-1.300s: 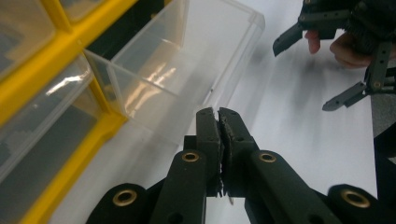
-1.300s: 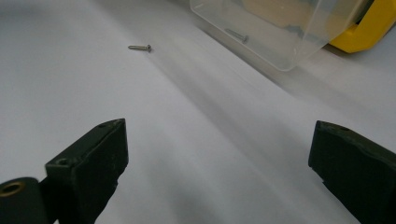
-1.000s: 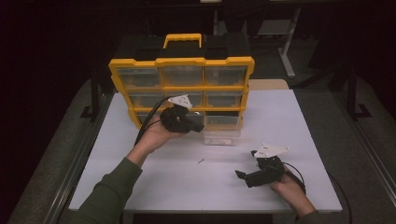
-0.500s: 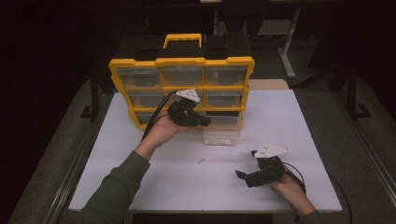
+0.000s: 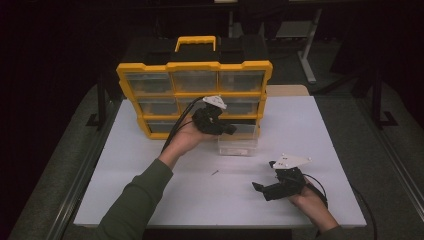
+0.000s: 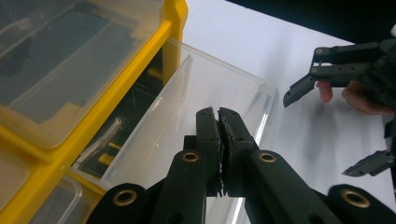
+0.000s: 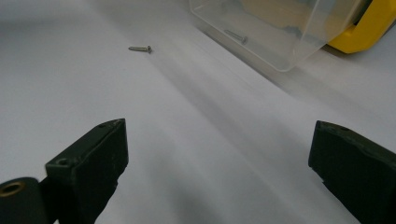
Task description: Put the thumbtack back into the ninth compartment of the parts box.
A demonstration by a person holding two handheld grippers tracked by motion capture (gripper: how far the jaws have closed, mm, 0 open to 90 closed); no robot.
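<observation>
A yellow organiser (image 5: 195,67) with clear drawers stands at the back of the white table. Its bottom right drawer (image 5: 238,145) is pulled out onto the table; the same clear drawer (image 6: 219,84) lies just under my left gripper. The left gripper (image 5: 231,131) is over that drawer, its jaws shut (image 6: 218,114), and I see nothing between them. My right gripper (image 5: 264,177) rests on the table near the front right, open and empty (image 7: 217,140). A small screw (image 5: 214,173) lies loose on the table (image 7: 140,48). Another screw (image 7: 236,36) lies inside the drawer.
The white table (image 5: 325,130) has bare surface to the left and right of the drawer. Dark floor and metal frame legs (image 5: 310,55) lie behind the organiser. Cables trail from both grippers.
My left gripper has moved to the right, from in front of the organiser to over the pulled-out drawer. The right gripper has stayed where it was.
</observation>
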